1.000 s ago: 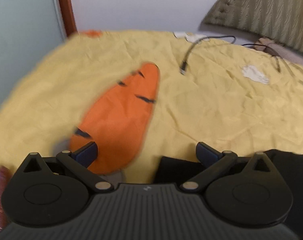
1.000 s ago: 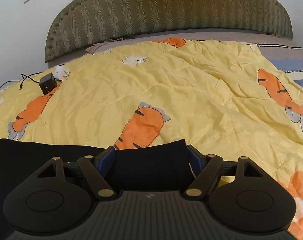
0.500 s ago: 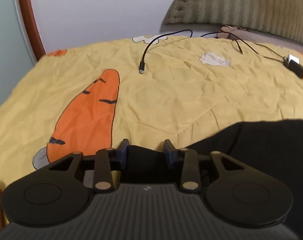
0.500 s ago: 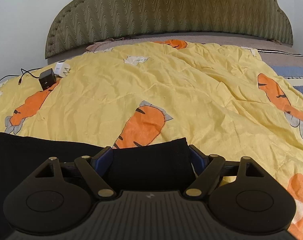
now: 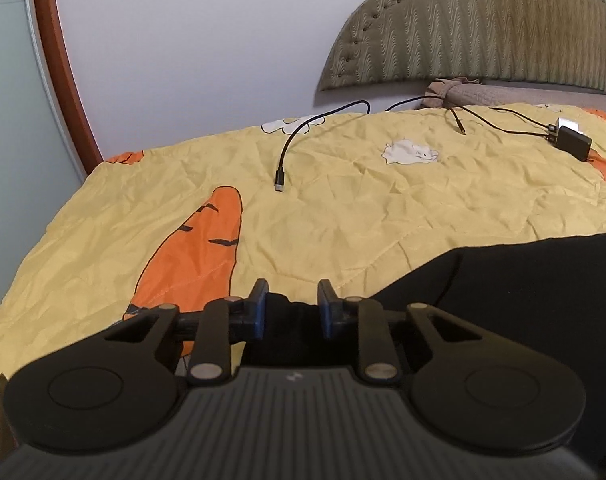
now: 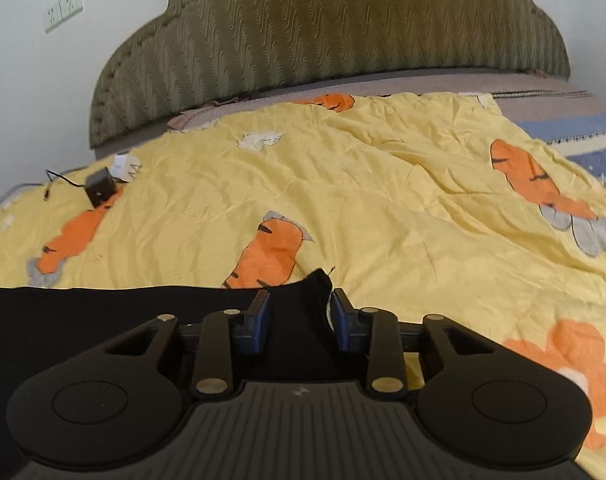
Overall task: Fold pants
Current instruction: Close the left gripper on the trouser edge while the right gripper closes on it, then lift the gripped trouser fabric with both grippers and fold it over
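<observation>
Black pants lie flat on a yellow quilt printed with carrots. In the left wrist view my left gripper is at the pants' left corner. Its jaws are closing, and black cloth is bunched and pinched between the blue pads. In the right wrist view the pants stretch off to the left. My right gripper is at their right corner with its jaws closing. The cloth is squeezed up into a small peak between the pads.
A black charging cable and a black adapter lie on the quilt's far side; the adapter also shows at far left in the right wrist view. A padded green headboard stands behind. A wooden door frame borders the bed's left edge.
My left gripper swung right from the carrot print onto the pants' corner and narrowed from wide open onto the cloth. My right gripper's jaws narrowed, bunching the flat cloth into a peak.
</observation>
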The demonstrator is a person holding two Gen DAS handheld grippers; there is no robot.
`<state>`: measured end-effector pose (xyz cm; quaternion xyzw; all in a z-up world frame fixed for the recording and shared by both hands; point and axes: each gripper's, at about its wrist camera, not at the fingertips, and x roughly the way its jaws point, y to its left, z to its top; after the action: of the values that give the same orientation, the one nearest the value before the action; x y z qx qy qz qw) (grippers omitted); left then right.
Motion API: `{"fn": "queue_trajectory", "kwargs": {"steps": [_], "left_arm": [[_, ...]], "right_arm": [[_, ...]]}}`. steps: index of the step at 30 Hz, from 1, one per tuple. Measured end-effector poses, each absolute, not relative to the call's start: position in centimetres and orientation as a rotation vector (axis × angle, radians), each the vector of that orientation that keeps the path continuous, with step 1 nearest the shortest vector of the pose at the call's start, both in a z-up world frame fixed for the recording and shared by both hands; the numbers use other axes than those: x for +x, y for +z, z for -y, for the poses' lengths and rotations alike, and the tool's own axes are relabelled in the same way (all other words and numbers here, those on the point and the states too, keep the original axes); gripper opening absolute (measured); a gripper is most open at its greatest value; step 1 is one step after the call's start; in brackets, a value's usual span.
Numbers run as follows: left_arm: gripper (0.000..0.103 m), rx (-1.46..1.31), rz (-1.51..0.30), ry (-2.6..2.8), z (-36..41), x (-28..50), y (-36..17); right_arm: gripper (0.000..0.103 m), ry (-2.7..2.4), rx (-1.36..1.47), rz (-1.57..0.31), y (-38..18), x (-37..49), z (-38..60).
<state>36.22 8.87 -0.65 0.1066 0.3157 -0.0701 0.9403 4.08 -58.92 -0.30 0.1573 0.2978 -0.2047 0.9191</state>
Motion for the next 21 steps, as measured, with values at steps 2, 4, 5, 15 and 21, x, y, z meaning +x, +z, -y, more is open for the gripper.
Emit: {"fn": "queue_trajectory", "kwargs": {"steps": [2, 4, 5, 15, 21], "left_arm": [[0.021, 0.218, -0.637, -0.144, -8.7, 35.8, -0.4], [0.020, 0.216, -0.629, -0.147, -8.6, 35.2, 0.0], [0.019, 0.216, -0.623, -0.151, -8.5, 34.9, 0.2], [0.019, 0.196, -0.613, -0.156, -8.5, 34.0, 1.0], [0.019, 0.185, -0.609, -0.157, -8.7, 33.8, 1.2]], "right_arm": [[0.030, -0.421, 0.328, -0.609, -0.1, 3.5, 58.9], [0.030, -0.413, 0.337, -0.607, 0.0, 3.3, 58.9], [0.030, -0.415, 0.336, -0.607, 0.0, 3.3, 58.9], [0.032, -0.435, 0.248, -0.666, -0.6, 6.4, 60.0], [0.031, -0.398, 0.053, -0.728, -0.7, 7.0, 57.3]]}}
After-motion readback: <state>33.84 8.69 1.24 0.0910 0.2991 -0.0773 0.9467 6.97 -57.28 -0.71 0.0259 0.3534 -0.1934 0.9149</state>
